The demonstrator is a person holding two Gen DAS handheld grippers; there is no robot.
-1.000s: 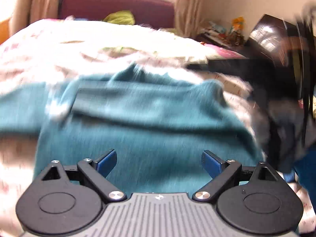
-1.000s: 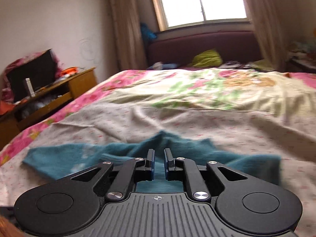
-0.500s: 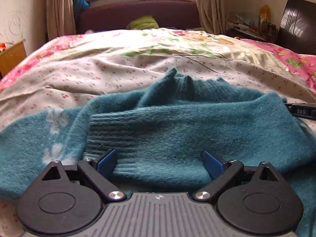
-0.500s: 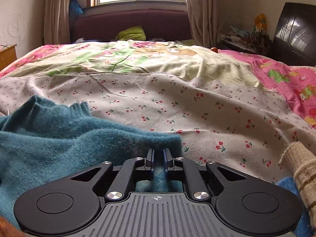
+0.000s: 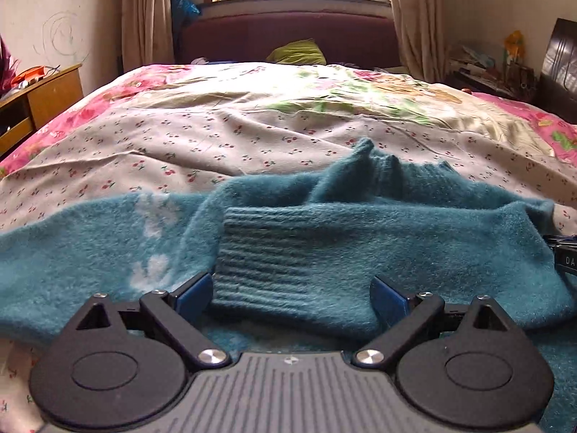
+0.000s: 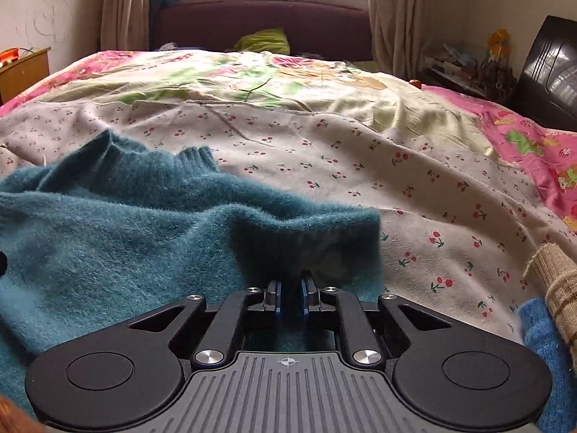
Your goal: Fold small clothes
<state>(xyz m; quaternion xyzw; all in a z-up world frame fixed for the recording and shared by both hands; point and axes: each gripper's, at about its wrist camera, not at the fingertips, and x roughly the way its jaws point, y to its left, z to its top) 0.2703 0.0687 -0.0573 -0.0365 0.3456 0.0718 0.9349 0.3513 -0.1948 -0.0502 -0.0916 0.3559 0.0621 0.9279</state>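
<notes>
A teal fuzzy sweater (image 5: 360, 238) lies spread on the cherry-print sheet (image 5: 180, 151), one sleeve folded across its body with the ribbed cuff (image 5: 263, 252) near the middle. My left gripper (image 5: 292, 294) is open, its blue pads either side of that cuff, low over the fabric. In the right wrist view the sweater (image 6: 126, 227) fills the left half. My right gripper (image 6: 290, 290) is shut on a fold of the sweater at its right edge and holds it slightly raised. The other gripper's black tip (image 5: 564, 252) shows at the right edge.
The bed carries a floral quilt (image 6: 252, 79) beyond the sheet, with a green pillow (image 5: 299, 52) at the maroon headboard. A wooden cabinet (image 5: 39, 97) stands left, a cluttered nightstand (image 6: 465, 68) right. A blue garment (image 6: 541, 346) and a beige striped knit (image 6: 559, 281) lie at the right.
Both views swung to face the headboard and steadied. The right gripper carried the sweater's edge rightward while staying shut. The left gripper stayed open and came down over the folded cuff.
</notes>
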